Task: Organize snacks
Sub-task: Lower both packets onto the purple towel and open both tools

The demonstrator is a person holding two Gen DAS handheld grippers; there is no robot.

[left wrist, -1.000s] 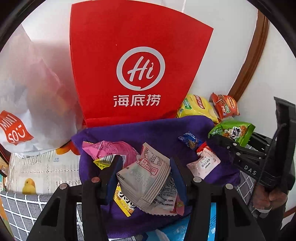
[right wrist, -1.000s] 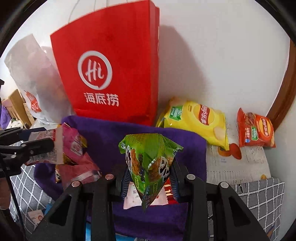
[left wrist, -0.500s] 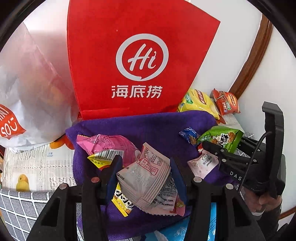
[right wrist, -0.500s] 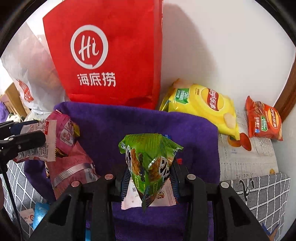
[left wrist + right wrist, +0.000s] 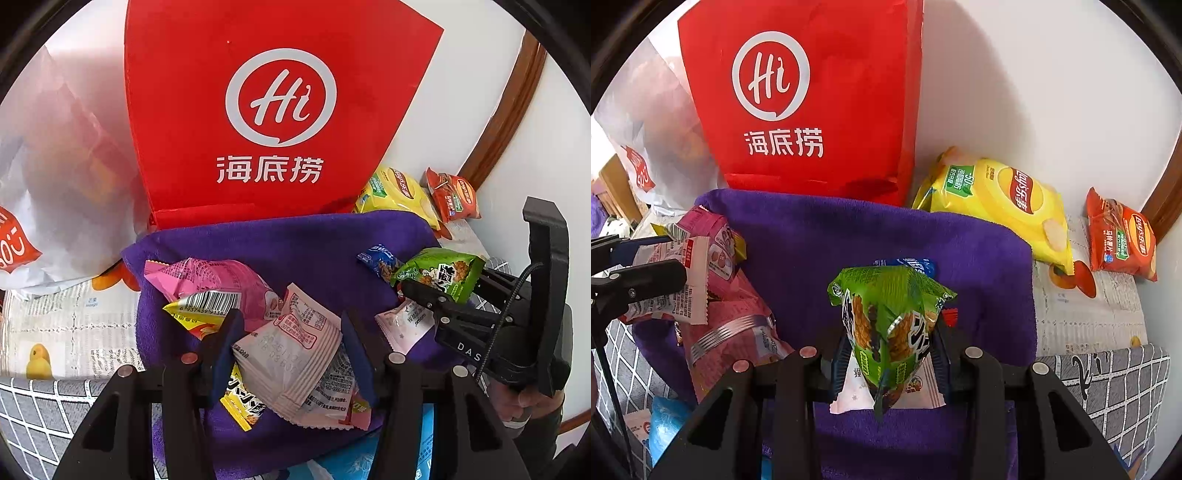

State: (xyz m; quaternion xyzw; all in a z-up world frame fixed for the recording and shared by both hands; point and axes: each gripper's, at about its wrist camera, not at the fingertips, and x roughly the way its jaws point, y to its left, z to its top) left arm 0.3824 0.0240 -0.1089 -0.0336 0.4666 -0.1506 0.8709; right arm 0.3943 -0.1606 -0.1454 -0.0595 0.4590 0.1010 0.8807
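- The left gripper (image 5: 288,350) pinches a white snack packet (image 5: 291,354) between its fingers, above the purple towel (image 5: 295,240).
- The right gripper (image 5: 886,354) pinches a green snack bag (image 5: 890,317), fingers pressed on its sides, above the same towel.
- A red paper bag (image 5: 812,92) stands behind the towel.
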